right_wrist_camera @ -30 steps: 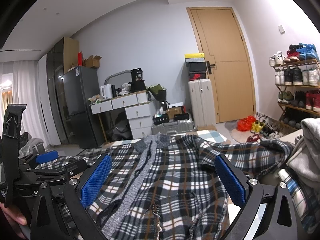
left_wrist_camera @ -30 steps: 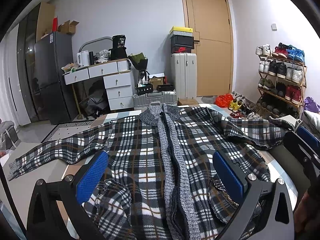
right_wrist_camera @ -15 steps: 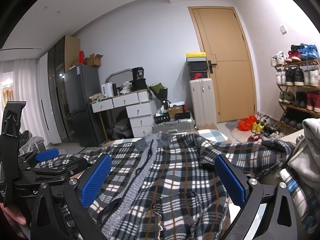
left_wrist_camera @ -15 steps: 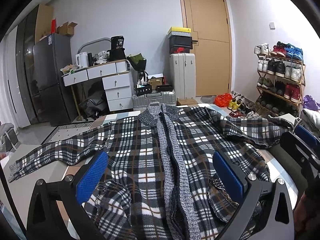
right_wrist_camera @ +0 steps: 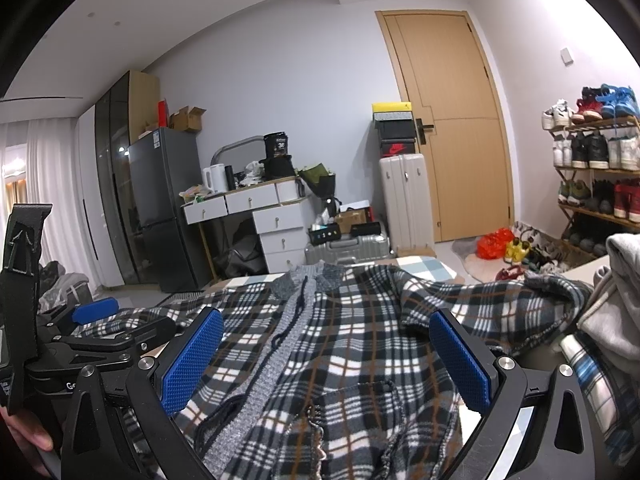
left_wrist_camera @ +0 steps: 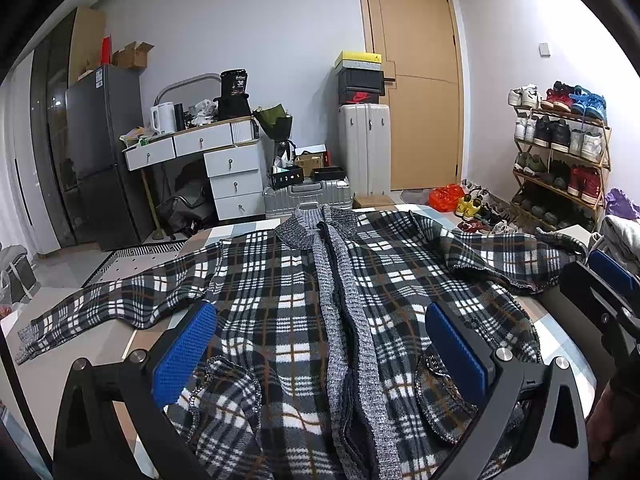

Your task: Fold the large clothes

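A black, white and brown plaid cardigan (left_wrist_camera: 280, 300) with a grey knit collar and placket lies spread face up on the table, also in the right wrist view (right_wrist_camera: 360, 340). Its left sleeve (left_wrist_camera: 100, 308) stretches out flat; its right sleeve (left_wrist_camera: 512, 256) is bent back over the body. My left gripper (left_wrist_camera: 320, 352) is open and empty, hovering over the lower hem. My right gripper (right_wrist_camera: 328, 360) is open and empty, just above the garment's lower right part. The left gripper shows at the left edge of the right wrist view (right_wrist_camera: 96, 320).
A pile of folded grey and plaid clothes (right_wrist_camera: 612, 320) lies at the table's right edge. Beyond the table stand a white desk with drawers (left_wrist_camera: 216, 160), a dark fridge (left_wrist_camera: 100, 152), suitcases (left_wrist_camera: 364, 144) and a shoe rack (left_wrist_camera: 560, 152).
Almost nothing: both grippers stay open over the cardigan, with only a slight drift of the views.
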Available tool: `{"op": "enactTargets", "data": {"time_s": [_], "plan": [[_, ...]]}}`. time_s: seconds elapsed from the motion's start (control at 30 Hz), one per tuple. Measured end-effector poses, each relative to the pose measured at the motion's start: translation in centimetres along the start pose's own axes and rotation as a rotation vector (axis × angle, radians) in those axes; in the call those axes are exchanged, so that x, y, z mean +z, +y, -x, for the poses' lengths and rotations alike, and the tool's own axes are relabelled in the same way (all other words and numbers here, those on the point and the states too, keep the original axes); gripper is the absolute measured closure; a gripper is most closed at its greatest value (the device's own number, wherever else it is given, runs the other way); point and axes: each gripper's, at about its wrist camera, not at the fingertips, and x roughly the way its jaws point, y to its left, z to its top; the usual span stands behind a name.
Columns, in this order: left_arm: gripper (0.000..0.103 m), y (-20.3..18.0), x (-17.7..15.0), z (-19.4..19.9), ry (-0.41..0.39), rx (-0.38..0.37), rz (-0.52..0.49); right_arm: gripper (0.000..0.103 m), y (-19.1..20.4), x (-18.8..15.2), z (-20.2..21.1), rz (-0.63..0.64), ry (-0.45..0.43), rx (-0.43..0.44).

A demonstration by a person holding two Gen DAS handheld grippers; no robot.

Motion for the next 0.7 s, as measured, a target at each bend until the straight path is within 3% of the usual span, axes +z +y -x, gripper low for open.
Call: {"op": "enactTargets", "data": {"time_s": [0.7], "plan": [[0.001, -0.01, -0.13, -0.03, 0.006, 0.008, -0.002, 0.000, -0.18, -0.05, -0.13, -0.003, 0.006, 0.002]]}}
